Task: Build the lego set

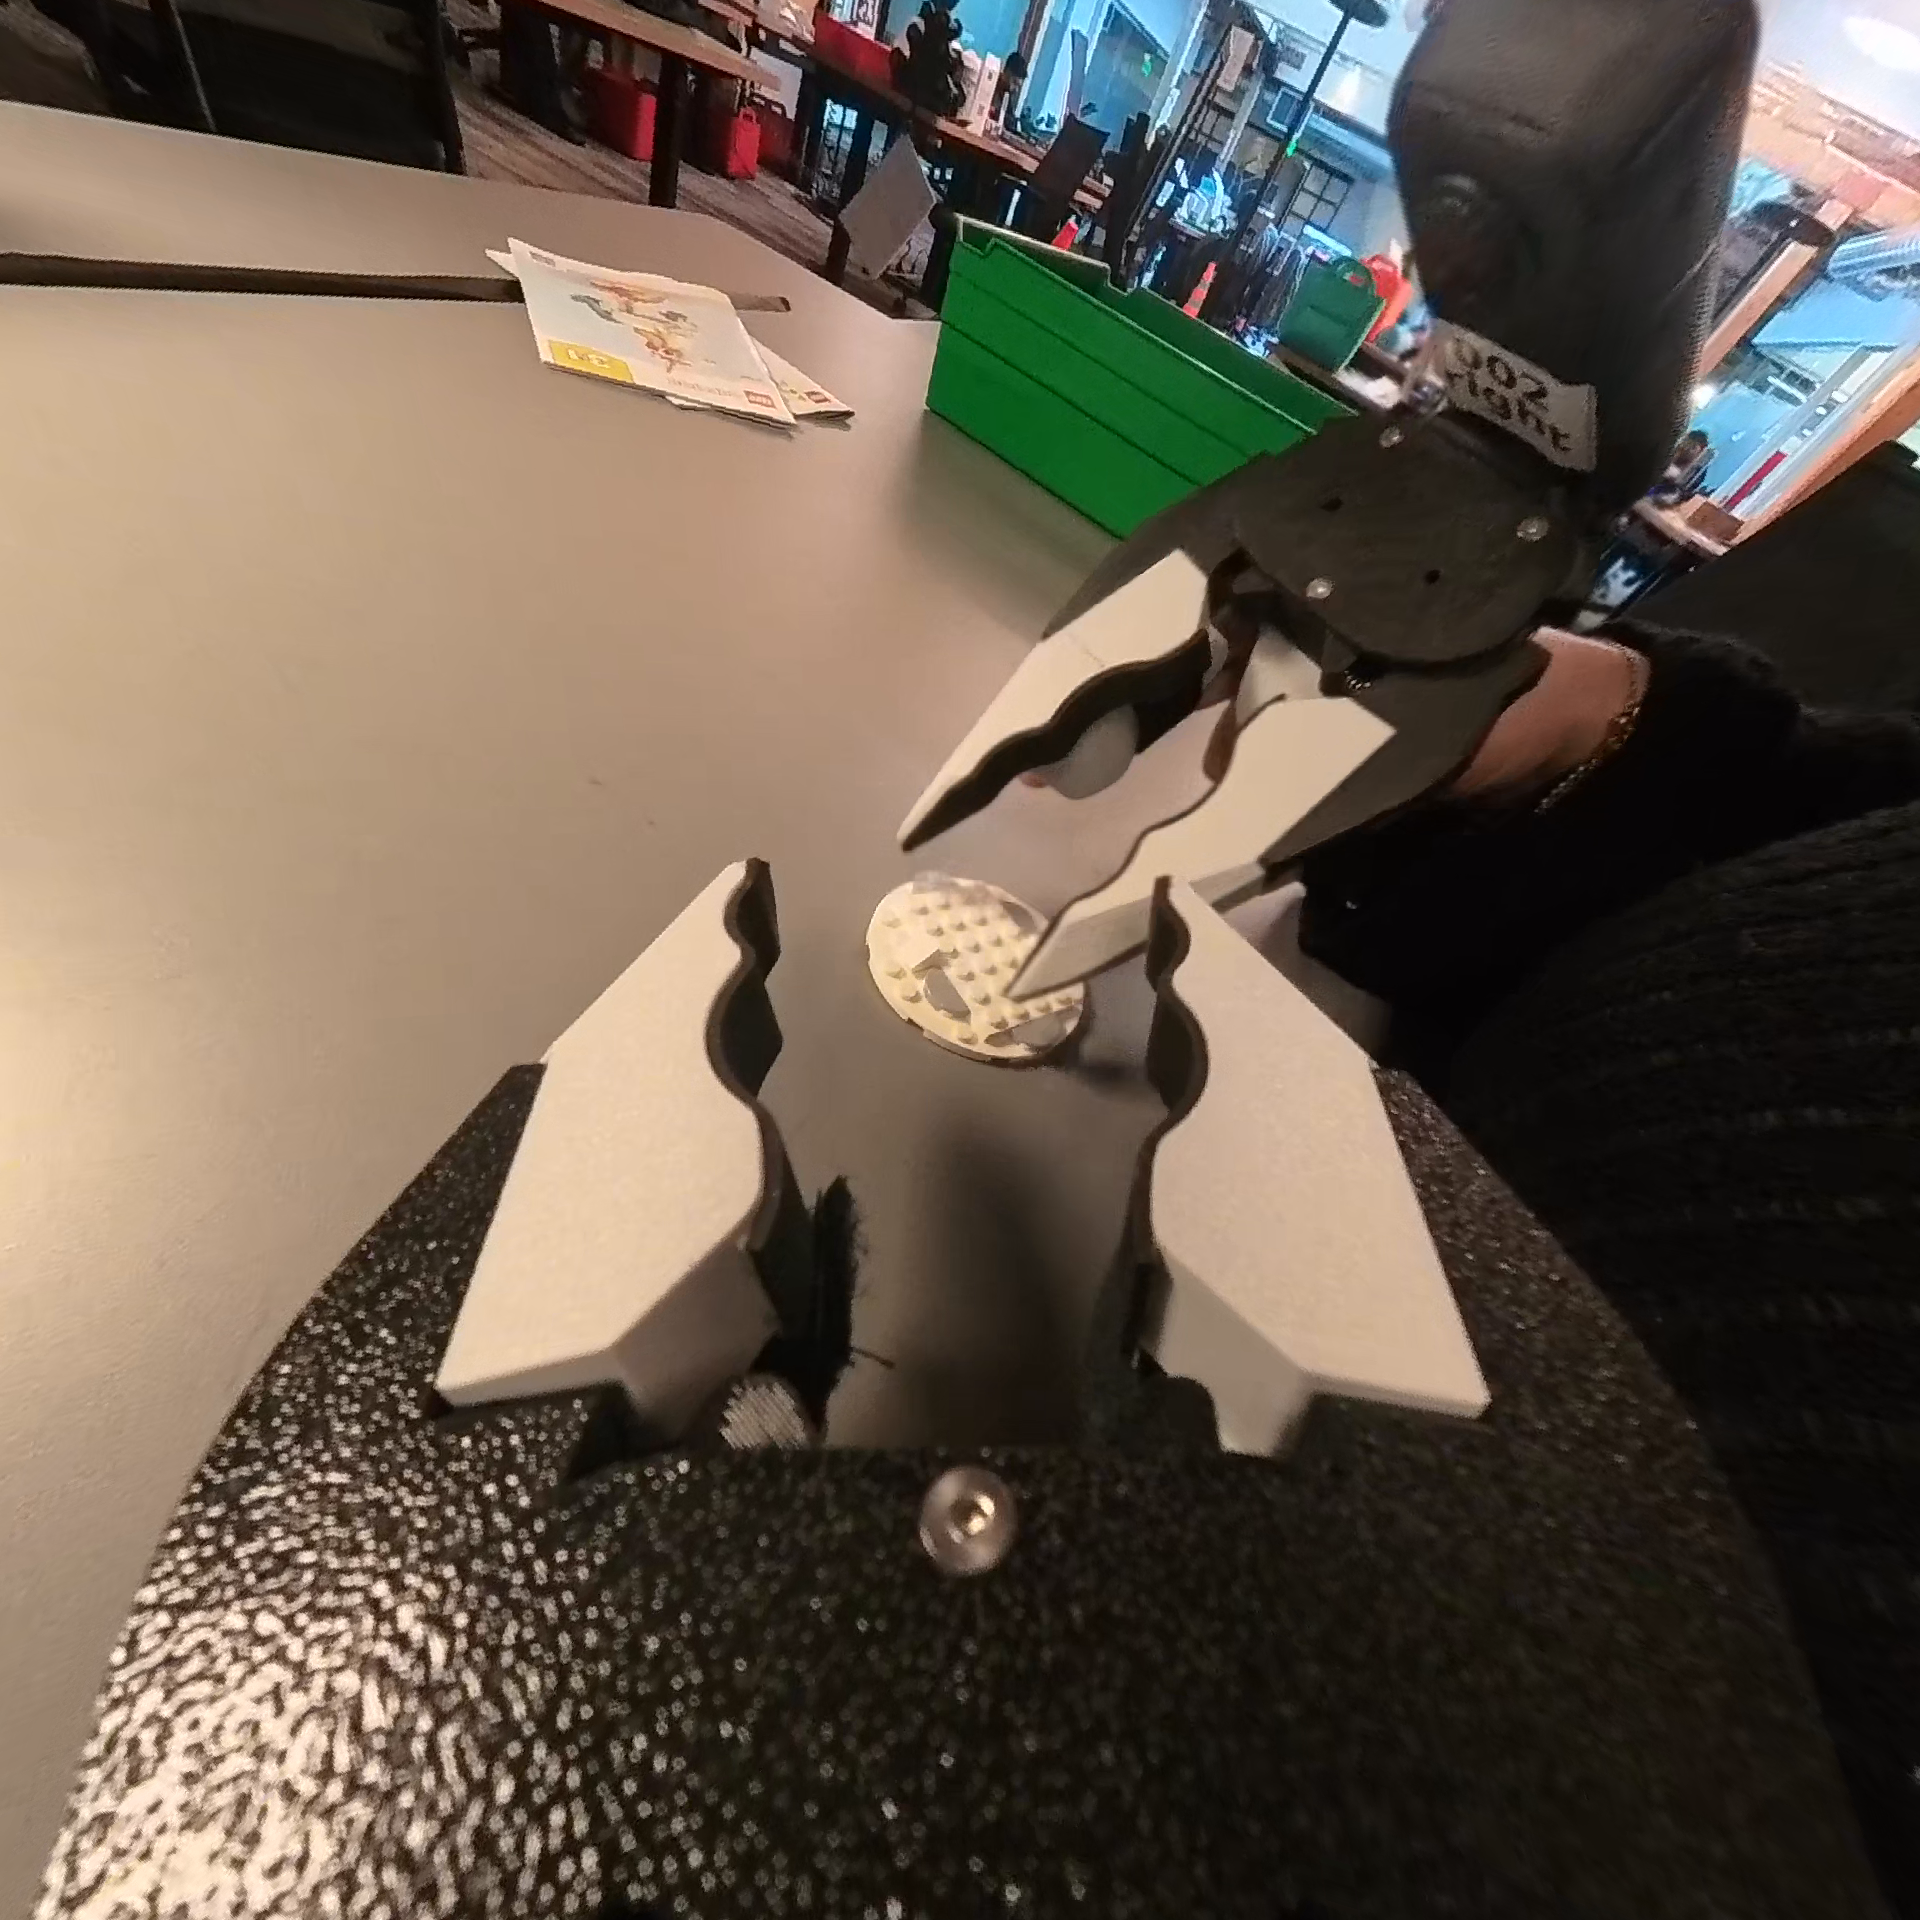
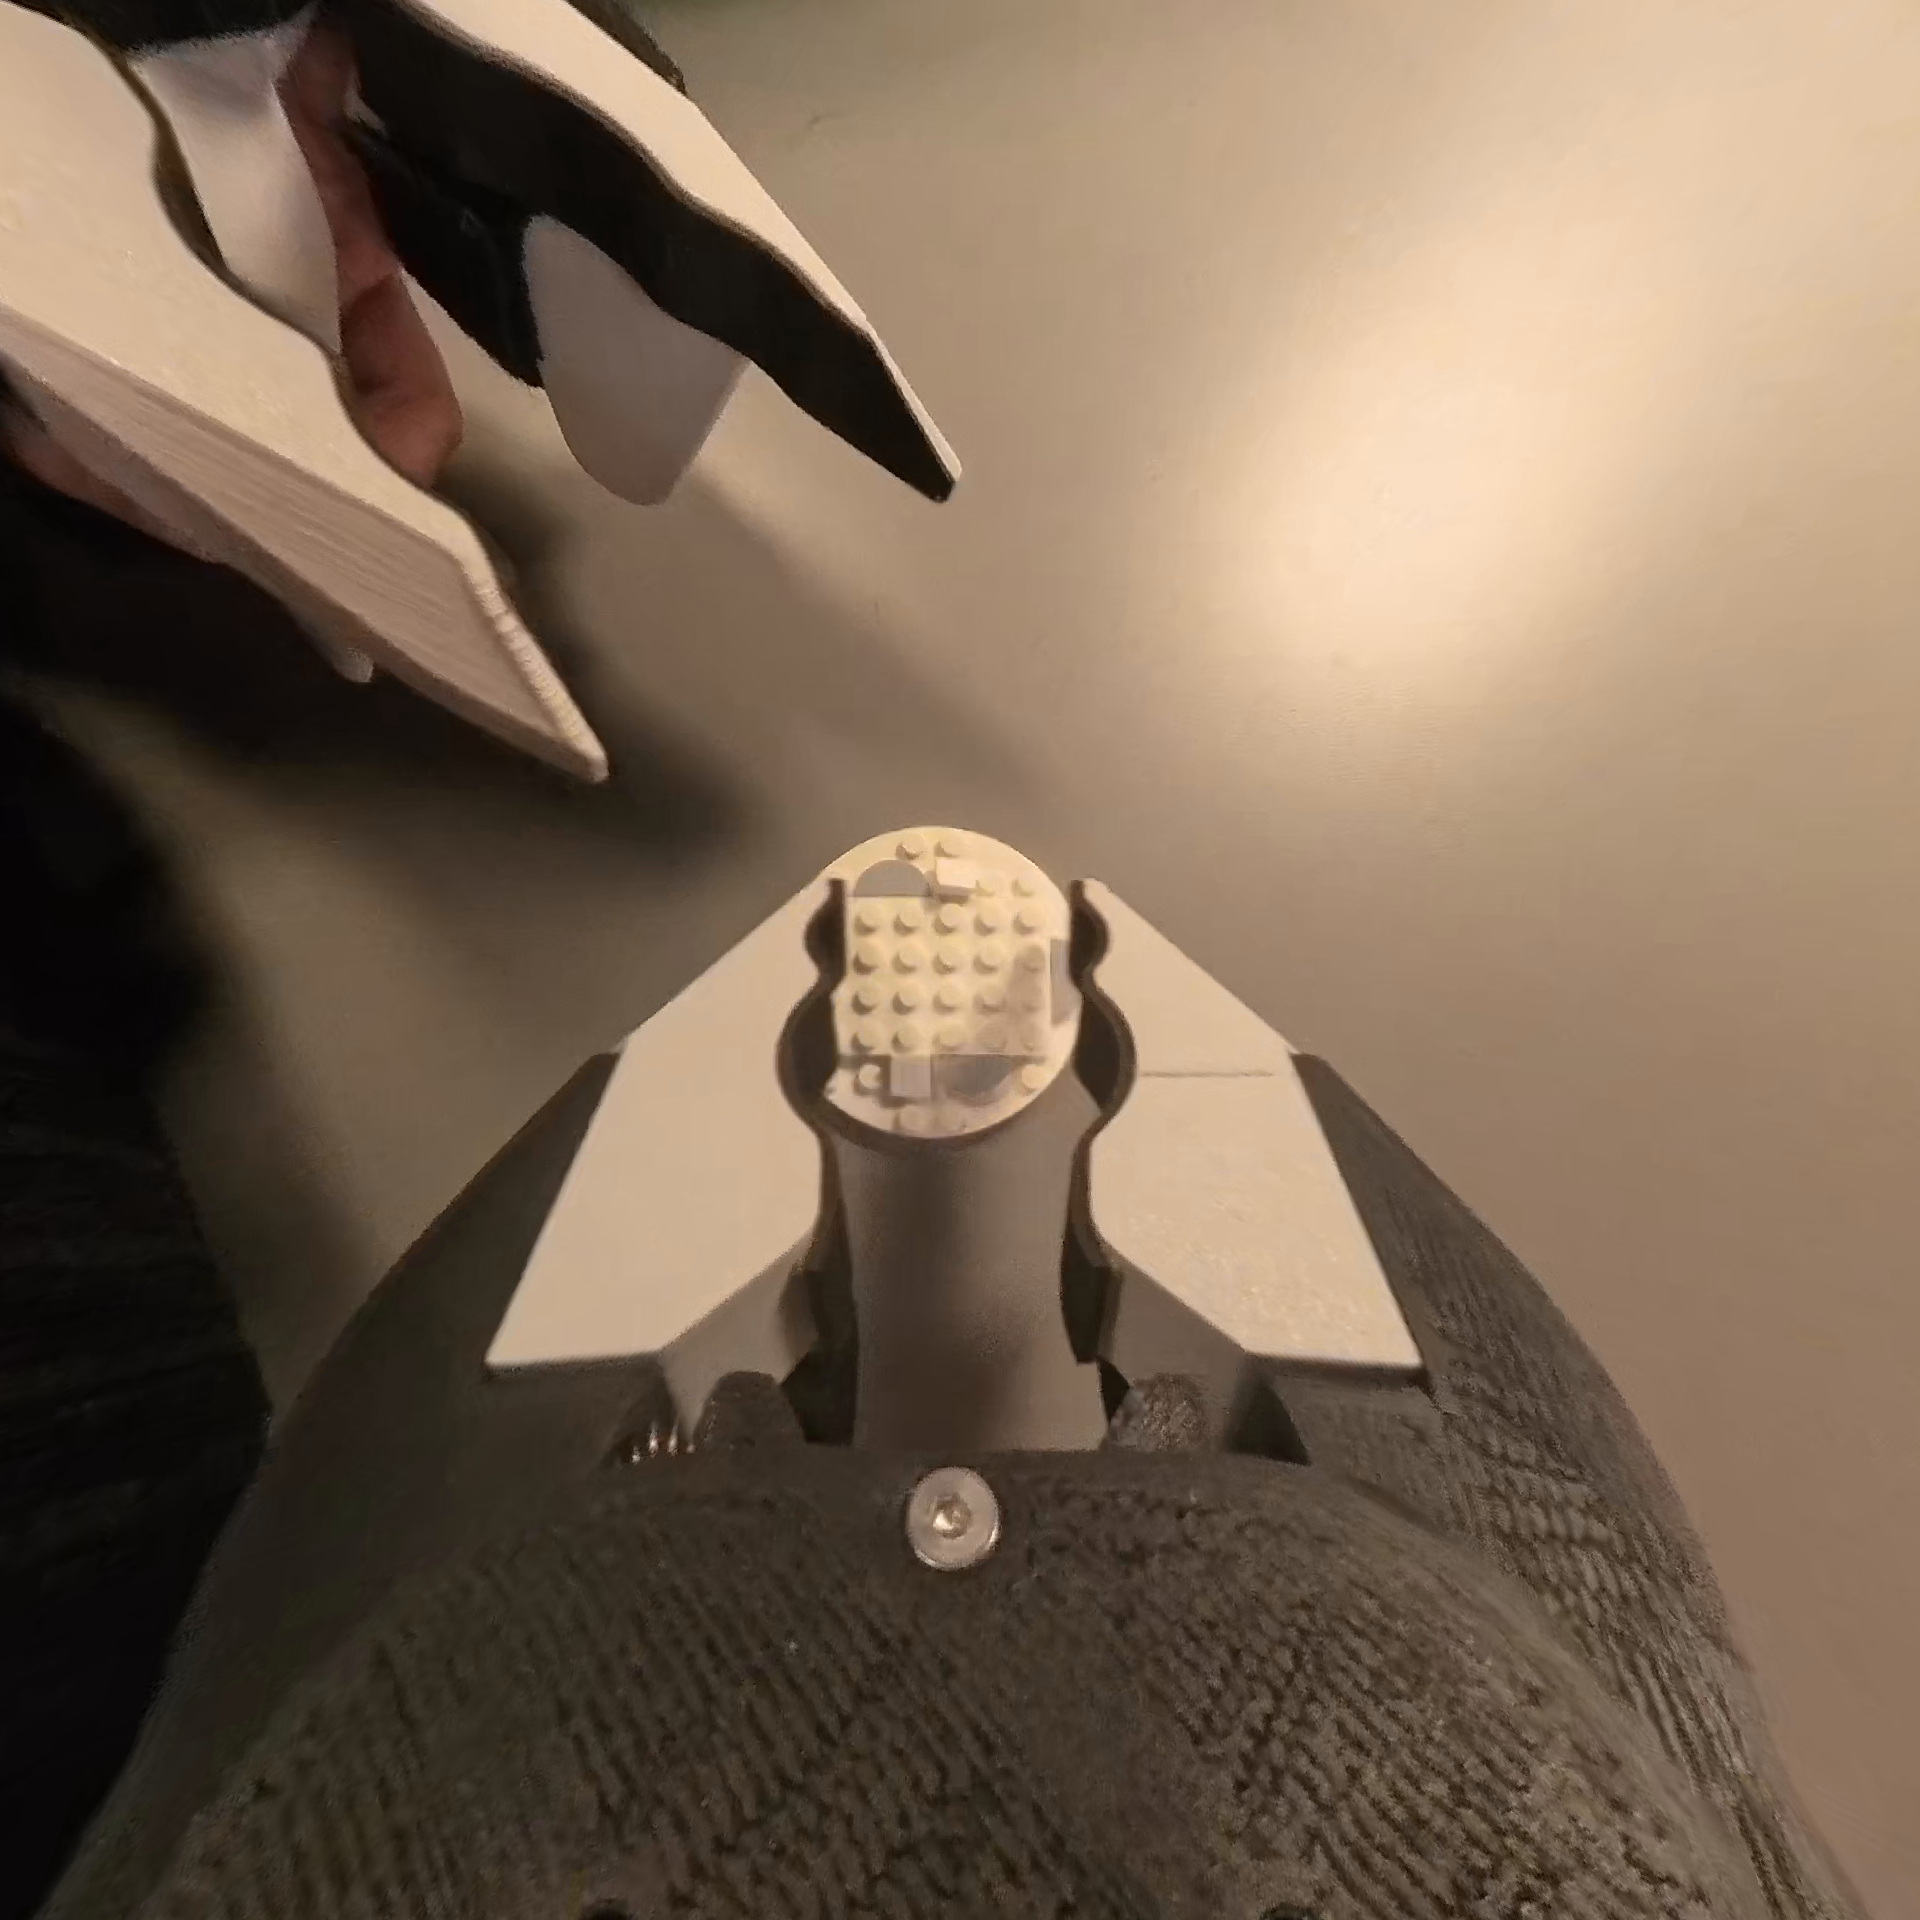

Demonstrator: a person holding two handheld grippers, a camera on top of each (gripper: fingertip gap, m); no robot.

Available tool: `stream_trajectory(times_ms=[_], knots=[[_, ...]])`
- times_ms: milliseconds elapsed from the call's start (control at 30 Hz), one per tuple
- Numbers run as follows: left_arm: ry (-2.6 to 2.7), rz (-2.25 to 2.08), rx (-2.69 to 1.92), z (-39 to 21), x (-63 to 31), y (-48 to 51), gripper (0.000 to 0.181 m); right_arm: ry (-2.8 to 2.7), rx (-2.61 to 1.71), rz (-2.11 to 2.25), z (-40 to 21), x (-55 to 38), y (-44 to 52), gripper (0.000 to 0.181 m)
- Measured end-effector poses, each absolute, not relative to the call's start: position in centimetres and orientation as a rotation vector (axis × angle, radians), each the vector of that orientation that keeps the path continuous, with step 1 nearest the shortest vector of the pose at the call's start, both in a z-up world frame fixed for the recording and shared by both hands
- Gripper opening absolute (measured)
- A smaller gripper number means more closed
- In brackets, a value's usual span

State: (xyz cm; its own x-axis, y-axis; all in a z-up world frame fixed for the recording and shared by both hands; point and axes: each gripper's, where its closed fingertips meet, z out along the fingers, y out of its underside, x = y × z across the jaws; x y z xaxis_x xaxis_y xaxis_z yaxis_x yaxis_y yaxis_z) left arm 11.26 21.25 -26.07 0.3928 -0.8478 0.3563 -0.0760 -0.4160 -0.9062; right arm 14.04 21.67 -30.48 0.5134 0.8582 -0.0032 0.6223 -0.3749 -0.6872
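Note:
A round white studded lego plate (image 1: 956, 961) with a few small grey tiles on it lies flat on the grey table (image 1: 416, 727). My left gripper (image 1: 956, 883) is open and empty, and the plate lies just past its fingertips. My right gripper (image 1: 964, 909) comes down from the upper right, open. One of its fingertips (image 1: 1039, 971) rests on or just above the plate's near side. In the right wrist view the plate (image 2: 951, 987) shows between the open right gripper's (image 2: 956, 894) fingers. The left gripper (image 2: 774, 629) is at the upper left there, open.
A green plastic bin (image 1: 1091, 395) stands at the table's far right edge. Instruction booklets (image 1: 665, 343) lie at the back by a seam in the table. A black sleeve (image 1: 1662, 987) fills the right side. Other tables stand beyond. One gripper's finger ends stand about 6 cm off the other's.

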Motion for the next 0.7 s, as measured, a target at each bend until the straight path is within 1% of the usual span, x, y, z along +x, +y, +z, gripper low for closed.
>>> stream_trajectory(times_ms=[133,167,200,267,433,533,700], knots=[[0.819,-1.107,-1.778,-26.1,11.4,21.1,0.07,-1.181,-2.112,0.538,-30.9,14.5,20.9,0.081],[0.822,-1.105,-1.779,-26.1,11.4,21.1,0.07,-1.193,-2.105,0.532,-31.2,14.5,20.7,0.088],[0.823,-1.104,-1.779,-26.2,11.4,21.1,0.07,-1.205,-2.097,0.519,-31.5,14.5,20.5,0.091],[0.821,-1.104,-1.776,-26.1,11.4,21.1,0.07,-1.205,-2.083,0.499,-31.9,14.4,20.4,0.091],[0.816,-1.105,-1.772,-26.1,11.3,21.1,0.07,-1.173,-2.071,0.512,-32.2,14.2,20.5,0.084],[0.822,-1.107,-1.77,-26.1,11.4,21.0,0.07,-1.187,-2.055,0.526,-32.2,14.1,20.4,0.074],[0.824,-1.127,-1.759,-25.9,11.4,20.9,0.071,-1.212,-2.047,0.535,-32.1,14.1,20.4,0.065]])
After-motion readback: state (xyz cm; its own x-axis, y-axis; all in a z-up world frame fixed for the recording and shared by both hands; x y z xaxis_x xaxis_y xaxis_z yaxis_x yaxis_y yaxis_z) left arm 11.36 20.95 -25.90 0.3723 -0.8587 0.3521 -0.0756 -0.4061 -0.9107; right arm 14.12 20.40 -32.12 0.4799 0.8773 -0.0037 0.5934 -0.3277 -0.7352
